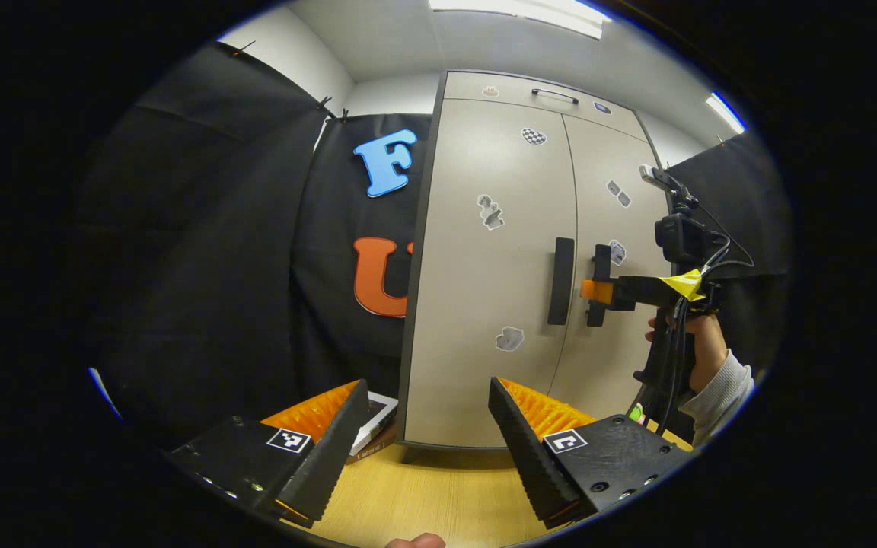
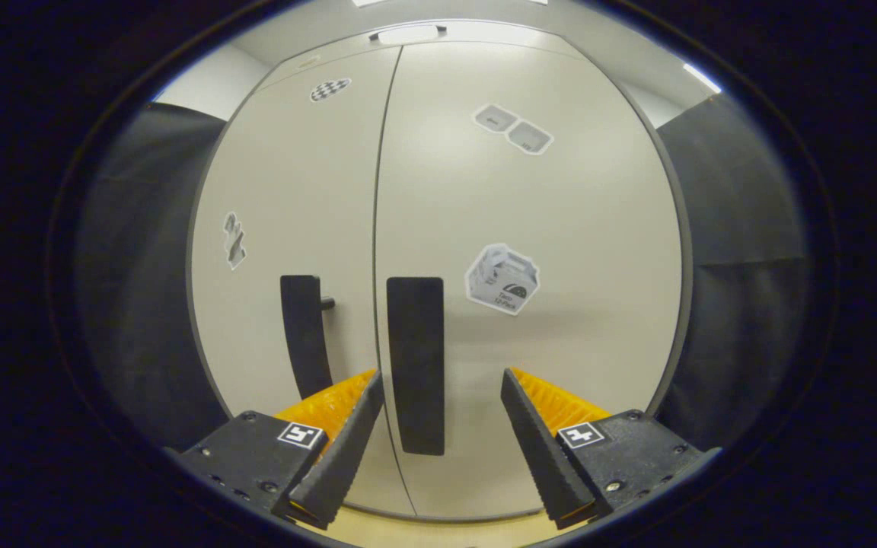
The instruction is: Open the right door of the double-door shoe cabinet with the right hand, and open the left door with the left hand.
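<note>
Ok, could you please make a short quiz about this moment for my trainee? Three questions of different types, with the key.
1. True or false: both doors of the shoe cabinet are already open.
2. In the right gripper view, which handle shows between the jaws of the right gripper? A) the left door handle B) the right door handle C) the top drawer handle
3. Fill in: the jaws of the left gripper are ____ and hold nothing.

Key: 1 false, both doors are shut; 2 B; 3 open.
</note>
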Demonstrator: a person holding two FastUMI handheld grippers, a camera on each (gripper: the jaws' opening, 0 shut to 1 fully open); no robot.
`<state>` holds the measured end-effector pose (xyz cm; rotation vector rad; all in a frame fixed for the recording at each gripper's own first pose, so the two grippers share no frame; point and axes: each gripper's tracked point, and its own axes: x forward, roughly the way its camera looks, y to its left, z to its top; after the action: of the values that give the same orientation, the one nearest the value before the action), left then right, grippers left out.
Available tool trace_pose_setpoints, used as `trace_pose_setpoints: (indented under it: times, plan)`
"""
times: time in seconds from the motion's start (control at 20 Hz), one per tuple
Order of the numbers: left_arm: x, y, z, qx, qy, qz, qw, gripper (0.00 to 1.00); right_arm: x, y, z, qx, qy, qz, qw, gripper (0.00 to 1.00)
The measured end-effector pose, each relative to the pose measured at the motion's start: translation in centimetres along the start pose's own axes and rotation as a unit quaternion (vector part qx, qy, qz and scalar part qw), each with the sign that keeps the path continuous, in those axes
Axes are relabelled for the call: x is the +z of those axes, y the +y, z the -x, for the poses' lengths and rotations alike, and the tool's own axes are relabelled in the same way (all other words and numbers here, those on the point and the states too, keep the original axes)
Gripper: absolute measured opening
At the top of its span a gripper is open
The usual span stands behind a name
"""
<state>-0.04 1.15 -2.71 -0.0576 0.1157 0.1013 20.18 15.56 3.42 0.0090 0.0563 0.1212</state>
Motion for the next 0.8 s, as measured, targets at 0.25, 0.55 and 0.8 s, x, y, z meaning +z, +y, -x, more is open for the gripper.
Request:
trace_pose_setpoints:
  times: [0.25, 0.55, 0.8]
  plan:
    - [-0.52, 0.01, 0.07, 0.004, 0.01, 0.015, 1.0, 0.95, 0.42, 0.79, -0.5, -0.013, -0.012, 0.018, 1.0, 0.59]
    - [-0.59, -0.09, 0.11, 0.0, 0.013, 0.016, 1.0, 0.95, 0.49, 0.47, -0.53, 0.002, -0.019, 0.013, 1.0, 0.29]
    - [-0.76, -0.51, -0.22, -0.014, 0.014, 0.014, 1.0, 0.95, 0.5, 0.45, -0.49, -0.006, -0.028, 0.003, 1.0, 0.09]
